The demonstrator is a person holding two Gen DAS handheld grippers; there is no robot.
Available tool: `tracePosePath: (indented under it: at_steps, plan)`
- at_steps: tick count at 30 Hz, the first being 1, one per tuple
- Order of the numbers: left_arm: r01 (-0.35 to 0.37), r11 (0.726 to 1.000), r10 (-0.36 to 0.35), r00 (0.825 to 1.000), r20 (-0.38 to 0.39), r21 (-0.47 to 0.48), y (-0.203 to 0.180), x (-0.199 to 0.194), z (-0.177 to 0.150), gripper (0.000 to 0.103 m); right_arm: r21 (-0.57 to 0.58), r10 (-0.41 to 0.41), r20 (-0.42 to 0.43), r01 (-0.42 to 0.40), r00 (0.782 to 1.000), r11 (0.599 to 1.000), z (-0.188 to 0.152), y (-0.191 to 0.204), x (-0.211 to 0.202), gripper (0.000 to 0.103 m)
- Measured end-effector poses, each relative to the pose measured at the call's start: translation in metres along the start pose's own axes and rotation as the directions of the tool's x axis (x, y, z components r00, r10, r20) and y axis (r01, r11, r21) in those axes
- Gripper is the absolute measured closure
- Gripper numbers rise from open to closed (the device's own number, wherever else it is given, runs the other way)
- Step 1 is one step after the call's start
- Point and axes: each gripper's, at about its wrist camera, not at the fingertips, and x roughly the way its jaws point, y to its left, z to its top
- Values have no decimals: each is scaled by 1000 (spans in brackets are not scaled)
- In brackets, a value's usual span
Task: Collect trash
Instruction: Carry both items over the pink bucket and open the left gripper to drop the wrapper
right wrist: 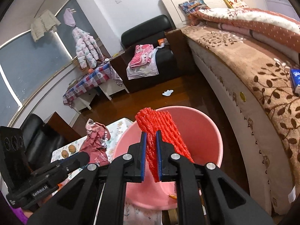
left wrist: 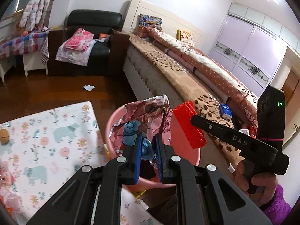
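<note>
Left wrist view first. Left gripper (left wrist: 148, 150) clamped tight on a crumpled maroon foil wrapper (left wrist: 148, 112), blue printed patch caught between the pads, held right over the pink bin (left wrist: 112, 123). Just to the right, right gripper (left wrist: 198, 121) reaching in with a red foam net (left wrist: 187, 125), hanging over the bin's right rim. Far back on the wood floor, a white scrap of paper (left wrist: 89, 87) not yet picked up. On the bed at right, a small blue tissue pack (left wrist: 226, 110), hard to say whether trash or not. Near left, a floral-cloth table (left wrist: 56, 131) with a walnut (left wrist: 4, 134) at its edge.

Right wrist view now. Right gripper (right wrist: 151, 150) pinched almost fully closed on the red foam net (right wrist: 159, 127), dangling above the open mouth of the pink bin (right wrist: 215, 135). Something small and orange low inside the bin, otherwise little showing. Left gripper (right wrist: 82, 157) at near left with the wrapper (right wrist: 96, 142), two walnuts (right wrist: 68, 151) beside it on the table. White scrap (right wrist: 167, 92) out on the far floor.

By the look of it: two pieces poised for dropping, neither released yet, floor scrap to follow.
</note>
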Motion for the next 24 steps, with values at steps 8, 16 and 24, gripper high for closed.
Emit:
tracePosePath:
  at_steps: [8, 16, 24]
  plan:
    - [7, 1000, -7, 999, -51, 0, -5, 38, 4, 90, 18, -32, -38, 32, 999, 999, 4, -17, 25, 93]
    - [-16, 1000, 15, 994, -105, -9, -4, 69, -4, 90, 40, -58, -74, 61, 996, 997, -7, -31, 43, 93]
    - [-51, 998, 54, 989, -137, 24, -13, 83, -12, 90, 45, -72, -73, 75, 995, 996, -10, -39, 43, 93]
